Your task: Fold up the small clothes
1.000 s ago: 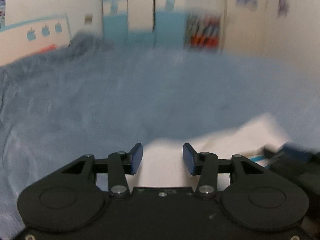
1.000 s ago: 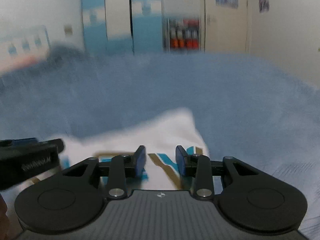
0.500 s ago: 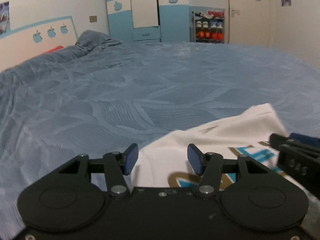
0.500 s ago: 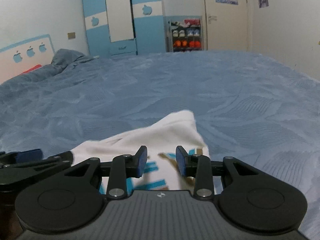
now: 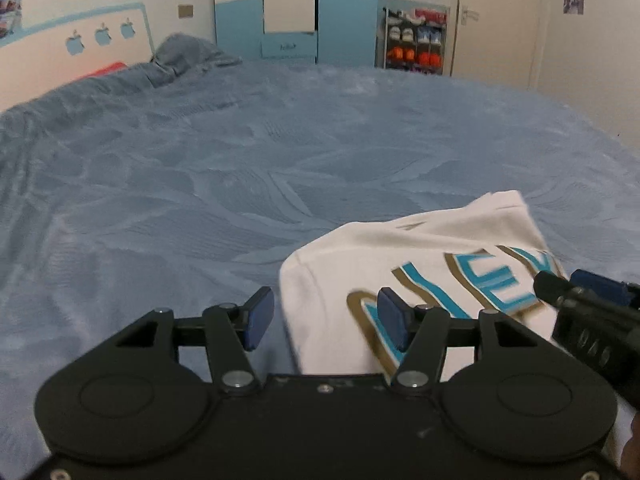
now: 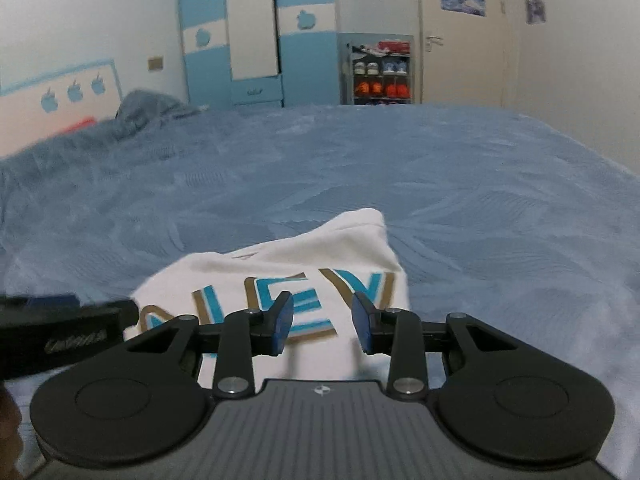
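White cloth of the folded shirt (image 5: pixel 424 256) is framed, ungripped, between blue pads parted wide on the left gripper (image 5: pixel 326 320) and right gripper (image 6: pixel 322 322).

Bed (image 5: pixel 240 168) beyond the white garment (image 6: pixel 304 256): bare blue cover, wide free passage left, right and ahead. Only obstacle far left of the garment: bunched bedding (image 5: pixel 188 54) at the headboard. Wardrobe (image 6: pixel 256 40) and shoe rack (image 6: pixel 378 72) stand past the bed's far edge.
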The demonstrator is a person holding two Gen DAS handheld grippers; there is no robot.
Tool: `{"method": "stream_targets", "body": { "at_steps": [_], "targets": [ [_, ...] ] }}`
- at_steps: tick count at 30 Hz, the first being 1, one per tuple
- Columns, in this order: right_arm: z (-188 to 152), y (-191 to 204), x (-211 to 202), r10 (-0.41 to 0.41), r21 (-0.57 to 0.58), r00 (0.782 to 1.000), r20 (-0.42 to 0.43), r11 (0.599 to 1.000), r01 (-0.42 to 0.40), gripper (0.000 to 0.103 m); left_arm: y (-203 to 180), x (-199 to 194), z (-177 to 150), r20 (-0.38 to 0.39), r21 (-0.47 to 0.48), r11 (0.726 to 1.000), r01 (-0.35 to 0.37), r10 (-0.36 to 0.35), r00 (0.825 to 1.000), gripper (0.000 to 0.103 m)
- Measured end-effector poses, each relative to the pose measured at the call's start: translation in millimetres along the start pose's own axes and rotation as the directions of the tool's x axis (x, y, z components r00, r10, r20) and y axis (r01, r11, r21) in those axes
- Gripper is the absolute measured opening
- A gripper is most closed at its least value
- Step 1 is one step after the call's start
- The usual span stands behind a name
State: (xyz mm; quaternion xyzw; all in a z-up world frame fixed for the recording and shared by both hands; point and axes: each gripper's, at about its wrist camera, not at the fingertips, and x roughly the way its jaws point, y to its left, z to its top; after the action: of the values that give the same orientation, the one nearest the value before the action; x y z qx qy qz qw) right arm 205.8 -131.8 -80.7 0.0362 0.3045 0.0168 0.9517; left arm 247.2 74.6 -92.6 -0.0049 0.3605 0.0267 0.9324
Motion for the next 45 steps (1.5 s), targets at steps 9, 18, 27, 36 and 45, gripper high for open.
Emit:
{"method": "stream_targets", "body": {
  "at_steps": [9, 18, 27, 36, 45],
  "targets": [
    [-38.0, -6.2, -30.8, -0.038, -0.029, 0.999, -0.036, 0.999, 0.037, 0.023, -4.5, -15.1, -47.9, -0.177, -0.002, 0.997, 0.075, -0.074, 0.981, 0.062],
    [-81.7, -31.7, -50.5, 0.058, 0.088, 0.968, -0.244, 0.995, -0.037, 0.027, -9.9, -61.4, -84.9, -0.252, 0.063, 0.996, 0.062, -0.044, 0.967, 0.063],
    [-38.8, -36.4, -94.9, 0.040, -0.003, 0.999, -0.019, 0.999, -0.040, 0.079, -13.5, -84.0, -57.8, -0.155, 0.170, 0.984, 0.050, -0.023, 0.988, 0.064],
    [-45.3, -49.8, -49.6, -0.005, 0.095, 0.995, -0.101, 0.995, 0.015, 0.028, 10.0, -11.8, -49.1, -0.275, 0.037, 0.999, 0.037, -0.025, 0.961, 0.066],
    [-61.1, -25.3, -59.8, -0.037, -0.052, 0.999, -0.035, 0.998, 0.035, 0.018, 9.0, -36.0, -53.3, -0.170, 0.068, 0.997, 0.020, -0.008, 0.985, 0.066]
  ]
}}
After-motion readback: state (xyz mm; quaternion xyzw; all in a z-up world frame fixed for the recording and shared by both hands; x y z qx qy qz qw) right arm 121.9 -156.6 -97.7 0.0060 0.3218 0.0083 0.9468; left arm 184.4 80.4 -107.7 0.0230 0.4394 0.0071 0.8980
